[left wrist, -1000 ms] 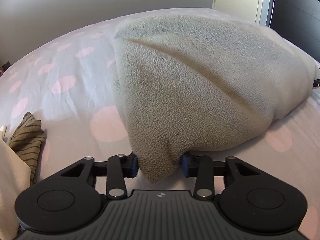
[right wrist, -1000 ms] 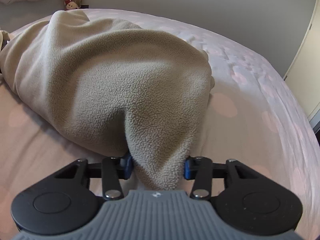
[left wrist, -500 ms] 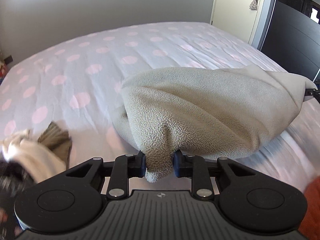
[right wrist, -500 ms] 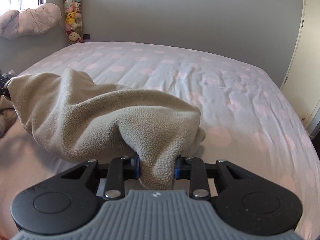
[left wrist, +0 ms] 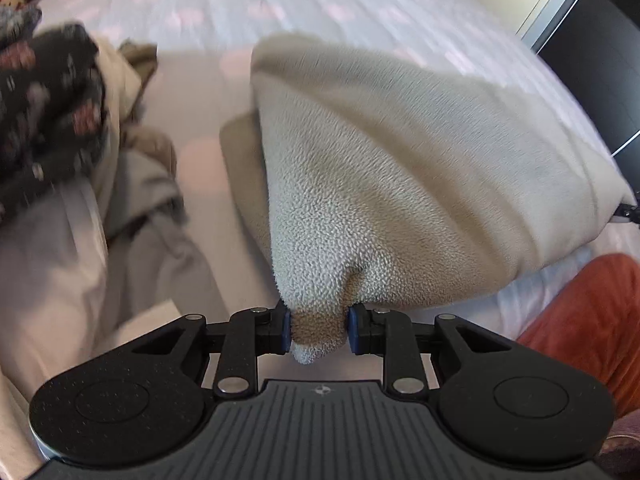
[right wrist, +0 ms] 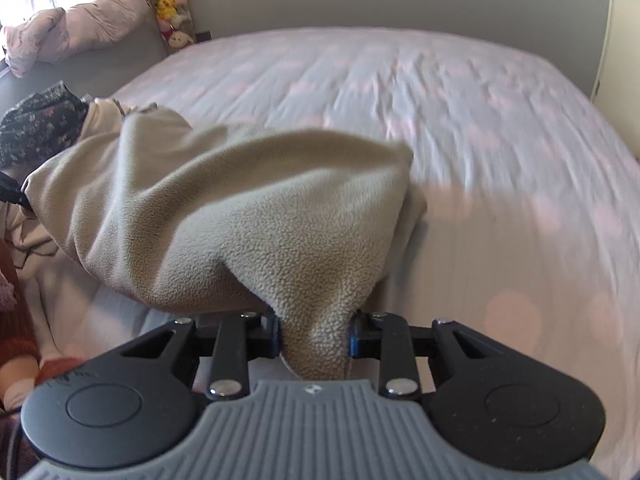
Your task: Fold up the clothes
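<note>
Both grippers grip tight: the left gripper point(left wrist: 317, 330) pinches one corner of the beige fleece garment point(left wrist: 400, 184), the right gripper point(right wrist: 314, 334) another, the fleece stretched between them above the pink-dotted white bedsheet point(right wrist: 480, 128), beside a heap of other clothes point(left wrist: 60, 128).

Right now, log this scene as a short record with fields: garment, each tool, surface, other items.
garment: beige fleece, bunched, held at two places, sagging between them
left tool: shut on a fleece corner
right tool: shut on another bunch of the fleece
surface: bed with pink-dotted sheet
other items: pile of clothes beside the fleece, dark floral piece on top; plush toys at the wall
</note>
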